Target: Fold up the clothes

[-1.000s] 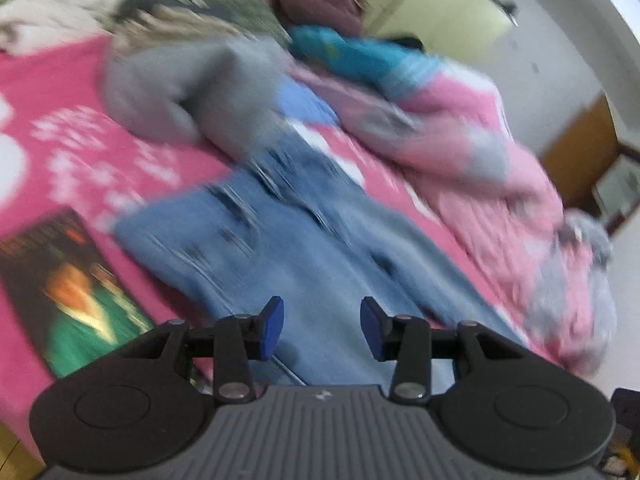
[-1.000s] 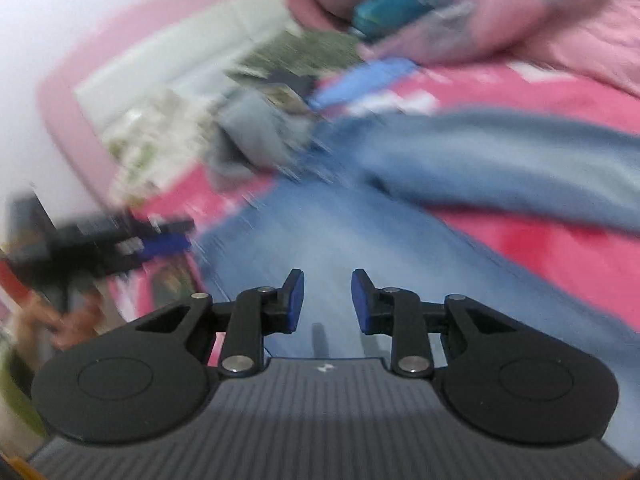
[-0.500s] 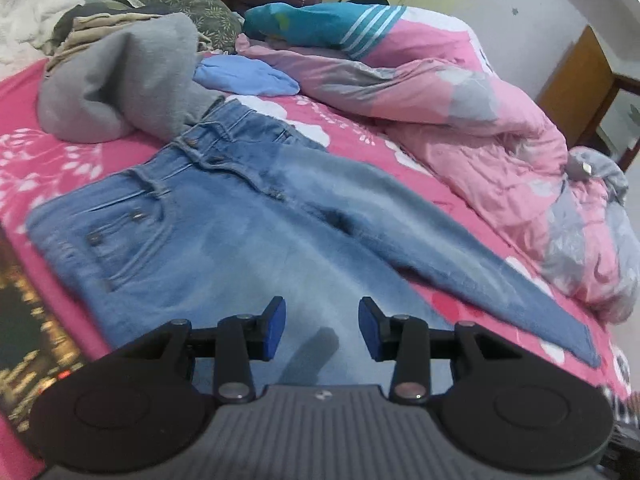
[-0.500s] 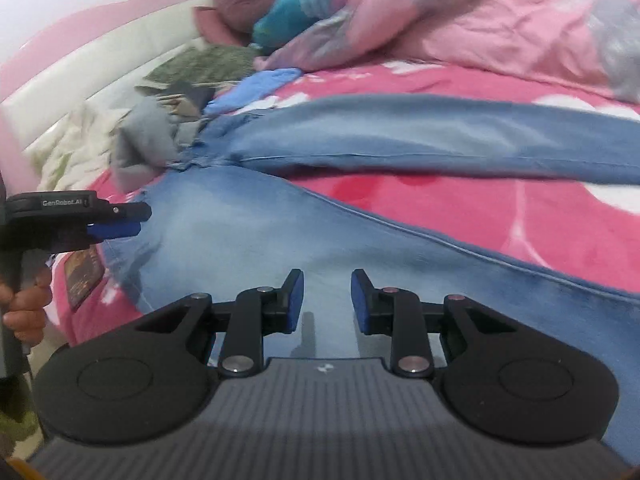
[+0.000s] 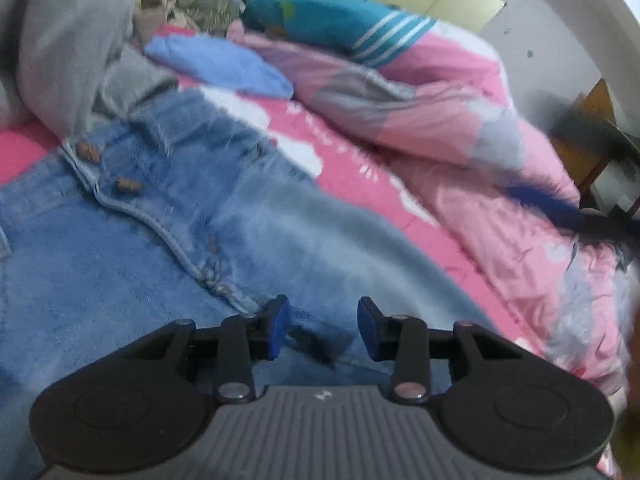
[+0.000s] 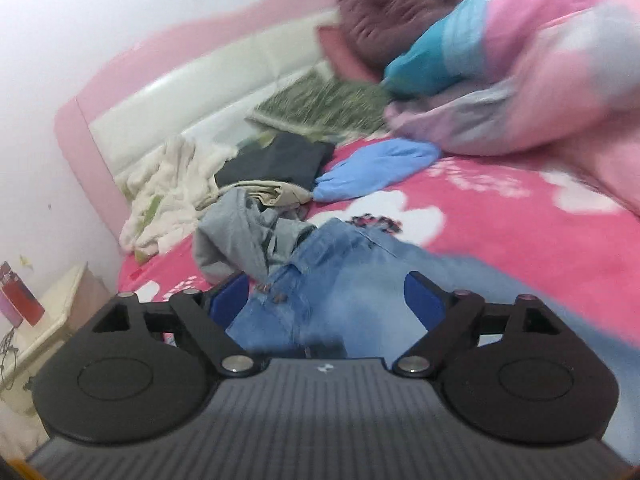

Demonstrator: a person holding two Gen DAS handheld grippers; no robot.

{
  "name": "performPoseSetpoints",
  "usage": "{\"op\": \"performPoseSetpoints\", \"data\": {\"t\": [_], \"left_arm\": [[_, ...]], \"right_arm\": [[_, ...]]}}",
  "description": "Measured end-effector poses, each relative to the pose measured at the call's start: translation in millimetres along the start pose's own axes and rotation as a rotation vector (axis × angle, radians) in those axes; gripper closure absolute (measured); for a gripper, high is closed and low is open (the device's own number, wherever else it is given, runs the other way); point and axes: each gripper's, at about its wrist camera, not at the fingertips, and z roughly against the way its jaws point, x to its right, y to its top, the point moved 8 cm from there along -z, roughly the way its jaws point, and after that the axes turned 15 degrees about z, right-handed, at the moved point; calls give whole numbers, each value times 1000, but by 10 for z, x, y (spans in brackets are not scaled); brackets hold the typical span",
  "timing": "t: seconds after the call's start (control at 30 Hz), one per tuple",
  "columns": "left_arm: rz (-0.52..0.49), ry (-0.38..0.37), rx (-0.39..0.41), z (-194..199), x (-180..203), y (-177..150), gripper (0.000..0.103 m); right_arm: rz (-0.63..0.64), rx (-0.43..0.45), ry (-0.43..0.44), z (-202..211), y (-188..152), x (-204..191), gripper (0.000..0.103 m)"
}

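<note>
- Plainly, both views are smeared by motion blur, so fine detail on the fabrics is hard to read.
- Blue jeans [image 5: 168, 240] lie spread flat on the pink bed sheet [image 5: 352, 168]; the left wrist view shows the waistband, buttons and fly seam close up, but the far leg runs out of sharpness toward the right, and its hem cannot be made out.
- Left tongs [image 5: 322, 326] hover low over the denim just past the fly seam, partly open with nothing pinched between the blue pads [image 5: 277, 326]; whether the tips touch the cloth is unclear.
- Right tongs [image 6: 327, 300] are spreading wide, with only the jeans [image 6: 340, 280] seen through the gap and nothing between the pads.
- A dark streak with a blue tip [image 5: 560, 204] crosses the quilt at the right edge of the left wrist view; it is probably the other gripper, too blurred to be sure.
- A grey garment [image 5: 60, 40] fills the upper left of the left wrist view, cut off by the frame; the right wrist view shows it whole as a crumpled grey heap [image 6: 244, 236] touching the waistband.
- Only the right wrist view shows the pink and white headboard [image 6: 192, 88], a cream blanket [image 6: 168, 188], a dark folded item [image 6: 280, 160] and a bedside stand [image 6: 52, 312] with red bottles [image 6: 20, 300].
- Both views show the light blue cloth [image 6: 376, 172] and the pink quilt [image 5: 460, 128]; only the left wrist view shows the quilt's teal striped part [image 5: 360, 32] sharply.
</note>
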Motion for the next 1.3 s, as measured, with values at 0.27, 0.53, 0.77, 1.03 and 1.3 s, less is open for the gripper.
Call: {"op": "performPoseSetpoints", "data": {"t": [0.27, 0.53, 0.77, 1.03, 1.3], "left_arm": [[10, -24, -15, 3, -88, -12, 69], [20, -15, -8, -1, -113, -6, 72], [-11, 6, 6, -5, -98, -19, 73], [-9, 1, 5, 4, -103, -11, 73], [5, 4, -2, 32, -105, -19, 73]], "right_arm": [[105, -253, 38, -1922, 153, 604, 18], [190, -363, 54, -2320, -34, 553, 87], [303, -285, -4, -2375, 68, 473, 89], [93, -219, -5, -2318, 49, 741, 54], [-48, -239, -123, -1270, 77, 1091, 70]]}}
